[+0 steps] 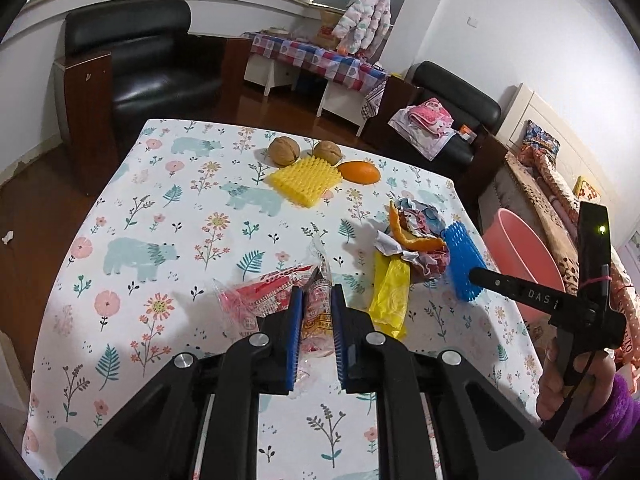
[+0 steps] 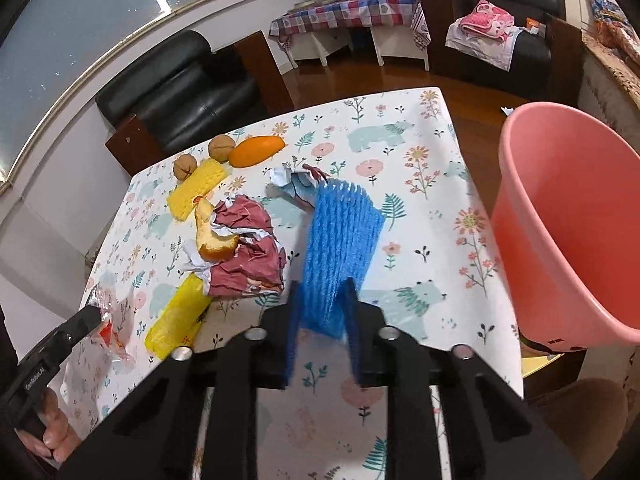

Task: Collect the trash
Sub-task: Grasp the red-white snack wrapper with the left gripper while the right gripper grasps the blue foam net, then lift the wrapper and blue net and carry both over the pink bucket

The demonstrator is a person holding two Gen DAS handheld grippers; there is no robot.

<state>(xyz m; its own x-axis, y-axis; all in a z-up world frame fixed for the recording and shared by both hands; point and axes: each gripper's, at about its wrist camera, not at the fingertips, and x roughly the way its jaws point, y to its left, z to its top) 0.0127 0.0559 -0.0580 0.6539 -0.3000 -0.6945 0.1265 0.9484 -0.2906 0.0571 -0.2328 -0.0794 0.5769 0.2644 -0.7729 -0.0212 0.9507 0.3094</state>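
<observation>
Left tongs (image 1: 314, 300): pinching wrapper (image 1: 316, 300). Right tongs (image 2: 322, 304): pinching blue net (image 2: 340, 232). Lift both clear of counter (image 2: 420, 208); release over pink bin (image 2: 560, 220).

"DAS" on the right hand-held gripper (image 1: 476, 276) (rest cut off)

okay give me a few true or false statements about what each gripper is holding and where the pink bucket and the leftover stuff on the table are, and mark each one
1. The right gripper is shut on the blue foam net. True.
2. The left gripper is shut on the yellow plastic bag. False: it grips a clear snack wrapper; the bag lies beside it on the table.
3. The pink bucket stands off the table's edge. True.
4. The two walnuts are in the bucket. False: they lie on the table by the yellow foam net.
5. The orange peel rests on crumpled paper. True.
</observation>
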